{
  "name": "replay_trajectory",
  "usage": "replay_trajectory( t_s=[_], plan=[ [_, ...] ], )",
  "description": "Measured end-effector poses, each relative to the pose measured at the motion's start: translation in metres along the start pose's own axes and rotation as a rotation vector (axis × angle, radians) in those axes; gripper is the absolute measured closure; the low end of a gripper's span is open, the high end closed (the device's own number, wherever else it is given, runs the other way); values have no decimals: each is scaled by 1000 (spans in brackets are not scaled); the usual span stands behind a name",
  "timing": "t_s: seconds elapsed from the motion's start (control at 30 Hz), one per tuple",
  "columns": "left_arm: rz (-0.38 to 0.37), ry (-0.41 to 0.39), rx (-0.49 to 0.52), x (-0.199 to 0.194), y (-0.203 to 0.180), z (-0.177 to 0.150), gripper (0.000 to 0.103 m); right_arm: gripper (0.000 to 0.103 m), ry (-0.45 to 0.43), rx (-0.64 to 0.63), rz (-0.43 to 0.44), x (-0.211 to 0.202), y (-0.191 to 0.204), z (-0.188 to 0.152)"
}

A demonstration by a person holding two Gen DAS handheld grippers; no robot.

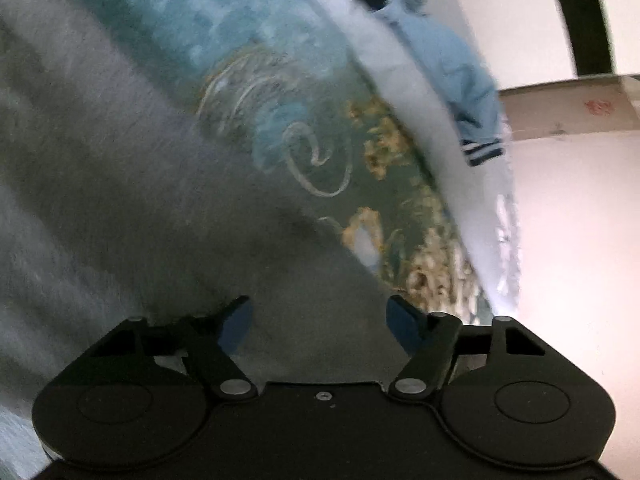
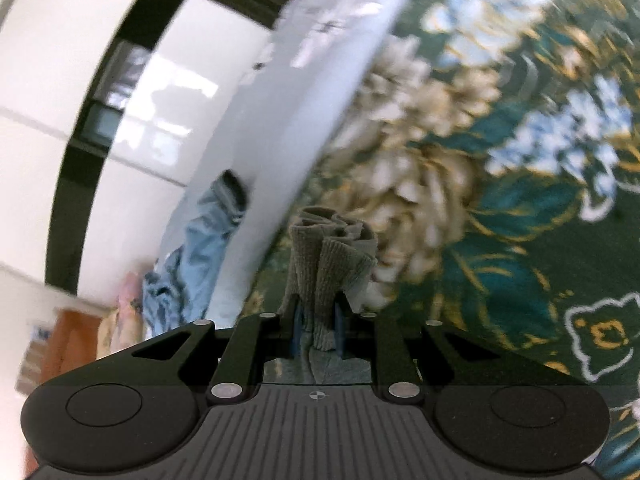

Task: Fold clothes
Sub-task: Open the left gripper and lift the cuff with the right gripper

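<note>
Two hand-held grippers meet the same kind of grey cloth in different ways. In the right wrist view the right hand-held gripper [image 2: 316,330] has its blue pads drawn together on a bunched ribbed hem of a grey knit garment [image 2: 328,256], which stands up from the pads toward the middle of the frame, its pleats running lengthwise away from the camera. In the left wrist view the left hand-held gripper [image 1: 318,324] has its fingers spread apart with nothing between them, and a broad grey cloth [image 1: 120,200] fills the left and lower centre of the frame, directly ahead of and under the fingertips; whether they touch it the blur hides. By colour I judge it the same garment. Its visible edge slants from upper left down to lower right, across the green floral cover [image 1: 320,148] of the surface.

So the right side holds the cloth, and the left is the free one, with fabric straight in front and the slanting edge just to its right in frame. A light blue garment [image 1: 460,72] lies apart in the upper right, over the white border
</note>
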State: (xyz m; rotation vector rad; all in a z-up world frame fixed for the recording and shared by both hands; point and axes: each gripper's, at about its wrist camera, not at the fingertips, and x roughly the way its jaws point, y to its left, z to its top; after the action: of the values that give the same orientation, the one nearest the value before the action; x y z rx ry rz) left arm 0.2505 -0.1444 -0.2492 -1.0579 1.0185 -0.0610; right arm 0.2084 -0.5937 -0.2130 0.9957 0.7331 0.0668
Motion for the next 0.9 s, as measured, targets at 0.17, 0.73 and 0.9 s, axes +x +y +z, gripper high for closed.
replay_trajectory(
  t_s=[0.17, 0.73, 0.9],
  plan=[
    [73, -57, 111, -47, 15, 7, 79, 89, -18, -95, 45, -2, 49, -23],
    [82, -73, -53, -177, 145, 53, 66, 89, 316, -212, 78, 91, 144, -207],
    [61, -52, -60, -186, 160, 61, 59, 89, 395, -343, -11, 104, 161, -258]
  ],
)
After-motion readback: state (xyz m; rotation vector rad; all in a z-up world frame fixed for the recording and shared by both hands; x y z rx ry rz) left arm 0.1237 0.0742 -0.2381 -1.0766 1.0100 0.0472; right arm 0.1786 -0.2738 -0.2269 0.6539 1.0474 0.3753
